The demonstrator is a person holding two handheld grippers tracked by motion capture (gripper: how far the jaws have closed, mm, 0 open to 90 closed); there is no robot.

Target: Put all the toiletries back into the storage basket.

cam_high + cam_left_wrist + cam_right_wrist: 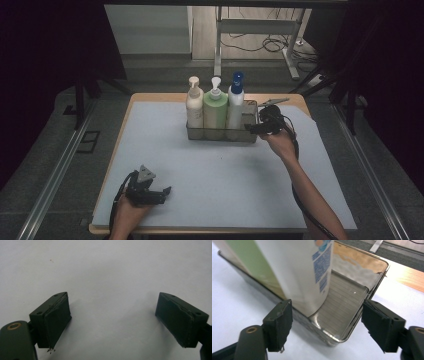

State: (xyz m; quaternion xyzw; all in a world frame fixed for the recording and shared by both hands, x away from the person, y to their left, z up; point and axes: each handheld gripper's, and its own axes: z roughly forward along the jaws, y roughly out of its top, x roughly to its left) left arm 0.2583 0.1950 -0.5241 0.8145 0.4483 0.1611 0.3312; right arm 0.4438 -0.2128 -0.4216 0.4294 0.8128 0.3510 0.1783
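Bottles stand three abreast in a metal tray (250,136) toward twelve o'clock on the white-covered table (210,170): a cream pump bottle (194,106) at the nine o'clock end, a green pump bottle (215,109) in the middle, and a white bottle with a blue cap (235,102) beside it. That packing leaves one slot free at the tray's three o'clock end, apparently room for a fourth container.

At that end hovers the right gripper (254,129), the person's forearm reaching in from five o'clock. In the right gripper view, its jaws stand wide apart and bear on nothing; the tray's corner (342,336) and the foot of the white bottle (294,277) lie beyond them, with the tray's bare ribbed floor showing alongside. The spread jaws, just clear of the rim, suggest a bottle freshly set down rather than one about to be lifted, though that is a reading, not a certainty.

Well apart at seven o'clock, the left gripper (165,192) rests low over the table near its front edge, seemingly parked clear of the work. The left gripper view shows its jaws (112,317) wide open with only plain white tabletop between them.

A thin grey strip (274,101) lies at the table's far edge, just behind the right gripper; its purpose cannot be told.
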